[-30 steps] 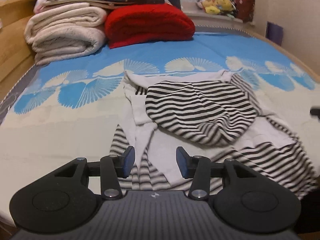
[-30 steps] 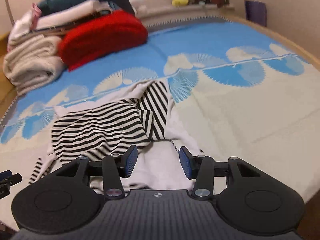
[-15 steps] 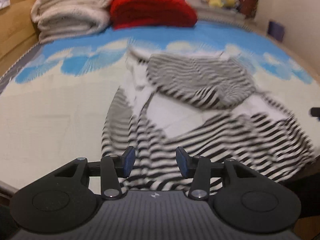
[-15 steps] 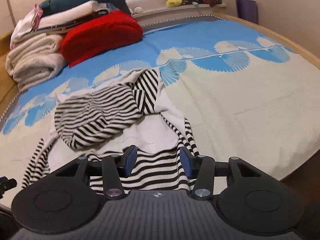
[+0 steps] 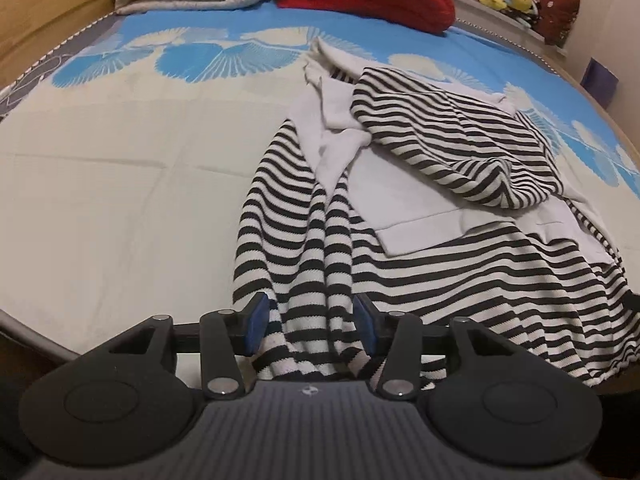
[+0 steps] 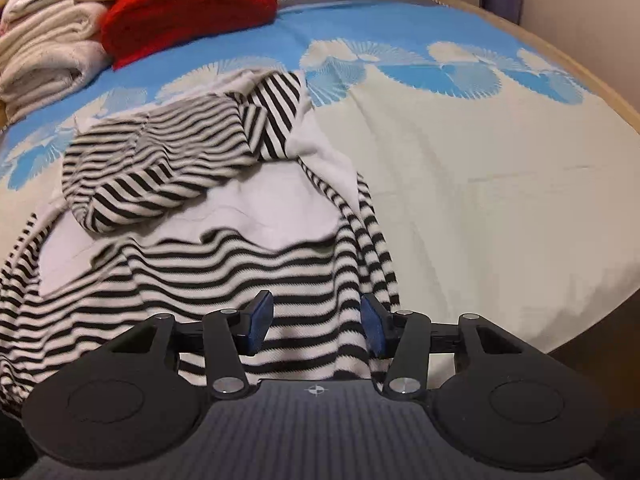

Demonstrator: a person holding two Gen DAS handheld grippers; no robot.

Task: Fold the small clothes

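Striped garment (image 5: 420, 248) lies straight ahead of both tongs on the bed cover (image 5: 120, 200), its hem end nearest and draped over the bed's near edge, its long axis running away from the tongs toward the folded-over striped hood (image 5: 452, 140) at the far end. Left gripper (image 5: 308, 322) sits over the garment's left hem corner; bunched striped cloth runs up between its blue pads (image 5: 256, 320), jaws spreading at this moment, and the pads do not look pressed on the fabric. Right gripper (image 6: 318, 322) is over the right hem corner; striped cloth lies between and under its pads (image 6: 258, 320), the right pad is against a fold, jaws apart, no clear pinch. Both hands are about equally near the hem, one per corner, both pointing steeply down and forward. Judgement: next move likely a pinch on both hem corners, then carrying them along the long axis toward the hood. Towel stack (image 6: 44, 68) and red cushion (image 6: 188, 8) are far ahead and left, well apart.
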